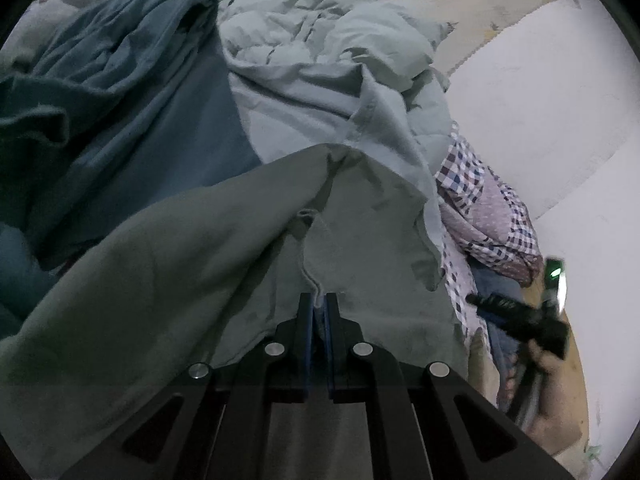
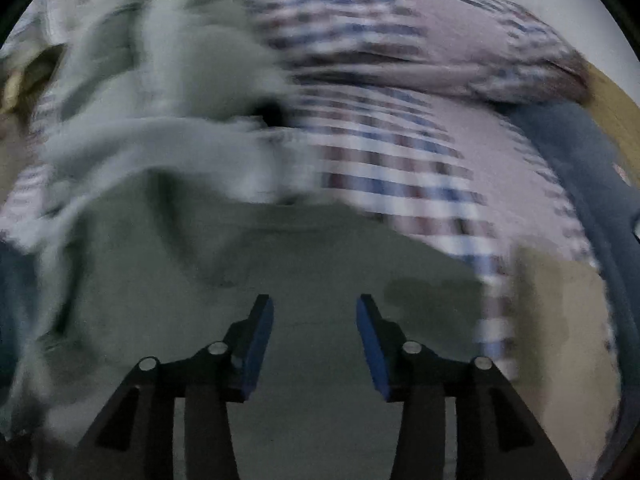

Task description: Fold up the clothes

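Left tool (image 1: pixel 319 300): my blue-padded fingers are pressed together, pinching a seam edge of the grey-green garment (image 1: pixel 224 248).
Right tool (image 2: pixel 315 308): my fingers stand spread, nothing between them; view blurred.
Grey-green garment: soft matte woven cloth, creased, draped over the pile directly ahead of both tools.
Teal garment (image 1: pixel 120 120): heavier folds, left of it.
Checked cloth (image 1: pixel 476 184): blue, maroon, white squares, at right.
Writing: none readable.

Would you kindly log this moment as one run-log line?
left hand-held gripper: shut on green garment | right hand-held gripper: open, empty, over garment | right view blurred | pile: teal cloth, checked cloth
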### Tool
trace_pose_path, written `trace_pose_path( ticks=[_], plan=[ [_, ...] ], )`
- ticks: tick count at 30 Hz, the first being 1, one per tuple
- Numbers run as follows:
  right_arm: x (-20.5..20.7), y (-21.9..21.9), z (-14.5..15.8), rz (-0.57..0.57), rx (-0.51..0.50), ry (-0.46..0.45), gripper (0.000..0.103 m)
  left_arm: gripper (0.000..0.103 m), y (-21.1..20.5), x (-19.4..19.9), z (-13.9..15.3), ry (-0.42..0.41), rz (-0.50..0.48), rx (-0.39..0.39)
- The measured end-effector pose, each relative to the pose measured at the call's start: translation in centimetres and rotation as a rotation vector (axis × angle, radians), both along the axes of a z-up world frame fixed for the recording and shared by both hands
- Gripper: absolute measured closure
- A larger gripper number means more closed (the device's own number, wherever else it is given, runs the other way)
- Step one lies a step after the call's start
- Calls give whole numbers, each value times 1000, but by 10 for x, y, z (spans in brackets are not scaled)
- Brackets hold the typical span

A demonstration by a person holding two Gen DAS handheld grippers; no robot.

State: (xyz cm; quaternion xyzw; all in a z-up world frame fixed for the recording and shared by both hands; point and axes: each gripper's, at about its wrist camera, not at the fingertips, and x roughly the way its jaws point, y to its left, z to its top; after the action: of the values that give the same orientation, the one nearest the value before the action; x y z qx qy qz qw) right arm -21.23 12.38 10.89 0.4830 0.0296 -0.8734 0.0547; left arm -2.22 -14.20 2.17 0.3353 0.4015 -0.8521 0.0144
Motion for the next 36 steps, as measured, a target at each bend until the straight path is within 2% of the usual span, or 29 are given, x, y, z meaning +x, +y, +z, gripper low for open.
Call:
trace_pose_path(
  ticks=[6, 9, 12, 17, 21, 22, 23, 24, 30, 36],
  plan=[
    [13, -114, -12, 312, -195, -107, 52, 99, -2, -1, -6, -18, 8, 23],
    [14, -155, -25, 427, -216, -151, 52, 99, -1, -1, -6, -20, 7, 24],
    [18, -193, -31, 505, -171, -165, 52, 99, -2, -1, -7, -22, 7, 31],
    [22, -226, -40, 592, -18, -135, 52, 99, -3, 0, -8, -24, 9, 48],
    [24, -226, -52, 614, 28, -157, 58, 99, -4, 0, -8, -24, 8, 57],
    [24, -224, -53, 613, 31, -157, 71, 99, -4, 1, -7, -23, 8, 57],
    [24, -223, -53, 613, 33, -157, 90, 99, -4, 0, -7, -22, 7, 55],
    [24, -221, -54, 612, 35, -157, 95, 99, -5, 0, -7, -22, 8, 55],
    [22, -193, -36, 549, -79, -98, 99, 99, -5, -4, -5, -10, -8, 58],
    [25, -165, -7, 467, -144, 10, 99, 99, 1, -23, 4, 33, -81, 48]
  ],
)
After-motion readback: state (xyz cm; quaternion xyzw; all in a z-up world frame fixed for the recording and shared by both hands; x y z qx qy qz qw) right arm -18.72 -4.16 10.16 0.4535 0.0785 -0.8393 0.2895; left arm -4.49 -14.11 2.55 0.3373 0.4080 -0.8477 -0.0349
